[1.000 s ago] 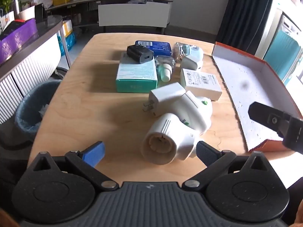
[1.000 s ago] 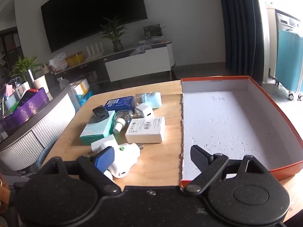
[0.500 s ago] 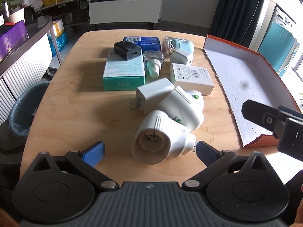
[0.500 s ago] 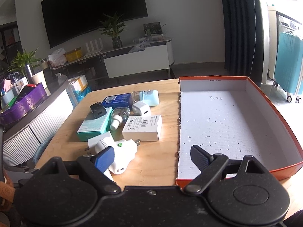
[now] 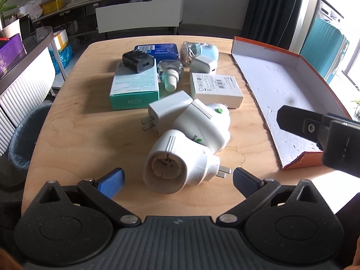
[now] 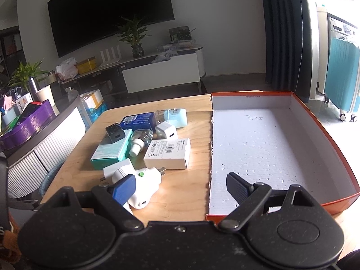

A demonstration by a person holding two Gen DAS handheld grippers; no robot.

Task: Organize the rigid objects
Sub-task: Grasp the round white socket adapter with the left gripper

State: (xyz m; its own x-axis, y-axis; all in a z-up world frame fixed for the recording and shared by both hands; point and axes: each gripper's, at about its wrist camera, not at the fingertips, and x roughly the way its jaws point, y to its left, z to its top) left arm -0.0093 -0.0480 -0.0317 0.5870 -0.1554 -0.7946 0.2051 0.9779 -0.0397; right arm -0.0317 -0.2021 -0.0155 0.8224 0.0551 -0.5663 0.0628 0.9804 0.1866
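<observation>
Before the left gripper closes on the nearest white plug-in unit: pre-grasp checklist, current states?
1. Left gripper open: ok.
2. Nearest white plug-in unit between the fingers: not ok, it lies just ahead of the tips.
3. Unit free of neighbours: not ok, it touches the second white unit.
4. Its metal prongs clear of the right-side finger: cannot tell, very close.
5. Orange box empty: ok.
6. Right gripper open, holding nothing: ok.
</observation>
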